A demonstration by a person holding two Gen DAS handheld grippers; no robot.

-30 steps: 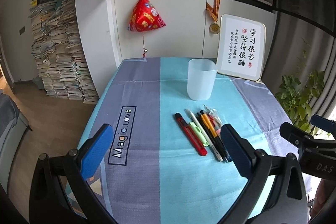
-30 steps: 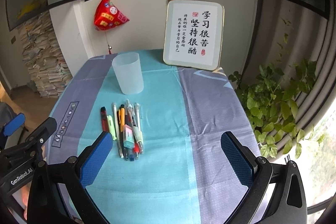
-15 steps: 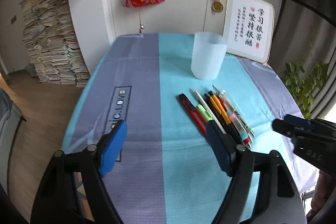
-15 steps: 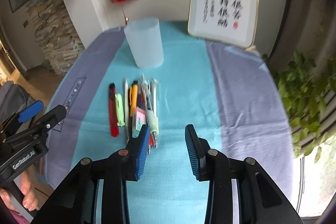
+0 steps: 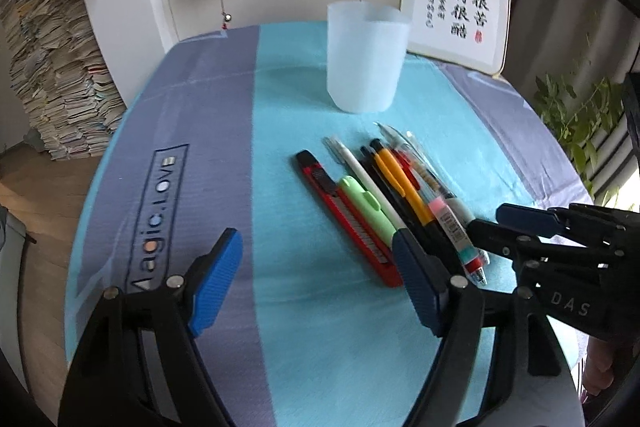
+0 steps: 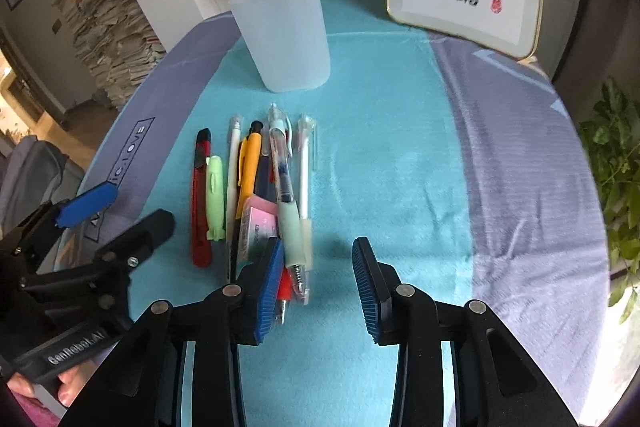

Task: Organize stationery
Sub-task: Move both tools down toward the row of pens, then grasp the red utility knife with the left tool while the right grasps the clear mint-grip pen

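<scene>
Both my jaws stand apart on nothing: left gripper (image 5: 316,279) wide, right gripper (image 6: 316,279) narrower, sized for one pen. Largest, the frosted cup (image 6: 284,35) waits upright at upper centre, mouth open to take stationery. Below it the pens (image 6: 260,187) lie side by side, ends toward me.

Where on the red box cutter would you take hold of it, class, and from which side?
Grip the red box cutter across its narrow width, near mid-length, coming from above. It lies flat on the tablecloth at the outer edge of the row, bare cloth on one long side. The green highlighter lies right beside the other, so that finger probably needs to slip carefully between them.
</scene>
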